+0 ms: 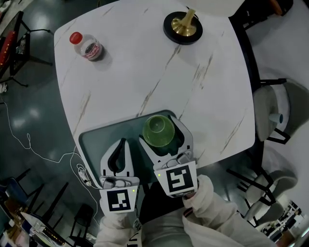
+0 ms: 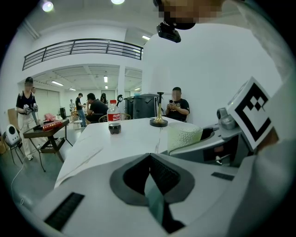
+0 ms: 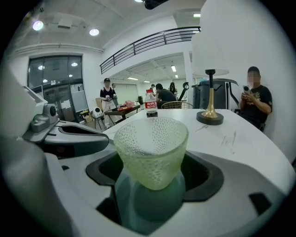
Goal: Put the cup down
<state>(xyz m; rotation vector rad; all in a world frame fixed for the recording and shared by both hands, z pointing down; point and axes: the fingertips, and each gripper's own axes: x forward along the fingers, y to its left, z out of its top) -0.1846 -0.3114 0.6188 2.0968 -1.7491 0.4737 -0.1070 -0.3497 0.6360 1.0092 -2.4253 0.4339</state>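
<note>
The right claw [image 1: 163, 134] grips the cup [image 1: 158, 128] over the tray [image 1: 96, 140], left claw [image 1: 121, 143] closed empty; bottle [image 1: 87, 47], lamp [image 1: 182, 26] well apart.

Lower centre of the head view, the left gripper [image 1: 122, 143] and right gripper [image 1: 163, 131] cover the near edge of the tray [image 1: 94, 140], so we can't tell whether the cup [image 1: 158, 126] touches it. Up top, the lamp [image 1: 182, 28] gets cut off by the frame edge.

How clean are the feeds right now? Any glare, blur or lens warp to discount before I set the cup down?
Head view: dim overall, sheen patches on the dark floor, table edges bowed. Left gripper view: strong fisheye, black corners, ceiling lamps flaring at top, near jaws soft. Right gripper view: same warp, yet the cup is sharp enough to show its dimples.
</note>
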